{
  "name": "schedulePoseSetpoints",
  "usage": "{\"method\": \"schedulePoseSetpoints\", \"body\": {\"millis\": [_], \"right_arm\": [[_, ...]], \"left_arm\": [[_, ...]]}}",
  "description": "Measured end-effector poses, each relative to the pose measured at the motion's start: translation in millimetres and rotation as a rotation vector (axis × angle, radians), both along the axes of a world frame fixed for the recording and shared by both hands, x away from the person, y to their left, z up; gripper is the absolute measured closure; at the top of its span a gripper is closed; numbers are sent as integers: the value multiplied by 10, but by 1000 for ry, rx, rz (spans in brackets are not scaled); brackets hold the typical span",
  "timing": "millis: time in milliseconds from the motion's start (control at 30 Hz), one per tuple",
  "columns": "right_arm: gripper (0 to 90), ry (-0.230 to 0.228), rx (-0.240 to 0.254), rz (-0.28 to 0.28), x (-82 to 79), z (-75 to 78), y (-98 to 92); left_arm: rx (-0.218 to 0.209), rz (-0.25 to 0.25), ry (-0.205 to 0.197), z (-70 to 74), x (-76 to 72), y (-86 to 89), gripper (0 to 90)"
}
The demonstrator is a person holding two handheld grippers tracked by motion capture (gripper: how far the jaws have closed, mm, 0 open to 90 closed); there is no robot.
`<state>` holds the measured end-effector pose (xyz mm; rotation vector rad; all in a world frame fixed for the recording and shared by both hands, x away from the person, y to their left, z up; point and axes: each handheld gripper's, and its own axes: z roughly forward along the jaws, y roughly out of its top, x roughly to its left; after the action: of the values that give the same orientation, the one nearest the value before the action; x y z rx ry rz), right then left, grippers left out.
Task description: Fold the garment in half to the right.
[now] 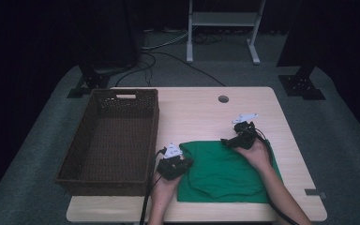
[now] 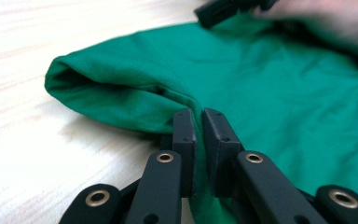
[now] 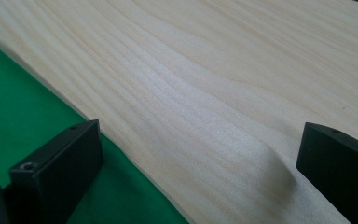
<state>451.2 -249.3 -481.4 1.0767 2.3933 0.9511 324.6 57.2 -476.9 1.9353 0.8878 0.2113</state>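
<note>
A green cloth lies flat on the front right part of the wooden table. My left gripper sits at the cloth's left edge. In the left gripper view, the left gripper is shut on a raised fold of the cloth, which loops up off the wood to the left of the jaws. My right gripper rests at the cloth's far edge. In the right gripper view, the right gripper stands wide open, one jaw over the cloth's border and the other over bare wood.
A deep brown wicker basket with nothing in it takes up the table's left side. A round cable hole sits near the table's far edge. Beyond the table stand frame legs and cables on grey carpet.
</note>
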Motion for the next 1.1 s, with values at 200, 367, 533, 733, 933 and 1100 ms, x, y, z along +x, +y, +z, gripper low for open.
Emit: {"method": "schedulePoseSetpoints", "body": {"millis": [200, 367, 533, 733, 933, 1100], "right_arm": [[0, 0, 3, -2, -17, -4, 3], [0, -1, 4, -1, -38, -6, 15], [0, 1, 4, -6, -99, -4, 70], [0, -2, -1, -11, -180, -3, 200], [0, -5, -4, -1, -236, 1, 402], [0, -9, -16, 4, -259, 10, 494]], "left_arm": [[-79, -76, -38, 107, -16, -37, 843], [-109, -123, -51, 225, -6, -57, 843], [-150, -154, -69, 368, -17, -92, 843], [-171, -182, -91, 529, -25, -117, 843], [-177, -202, -110, 623, -21, -181, 844], [-187, -212, -107, 635, -14, -235, 845]]}}
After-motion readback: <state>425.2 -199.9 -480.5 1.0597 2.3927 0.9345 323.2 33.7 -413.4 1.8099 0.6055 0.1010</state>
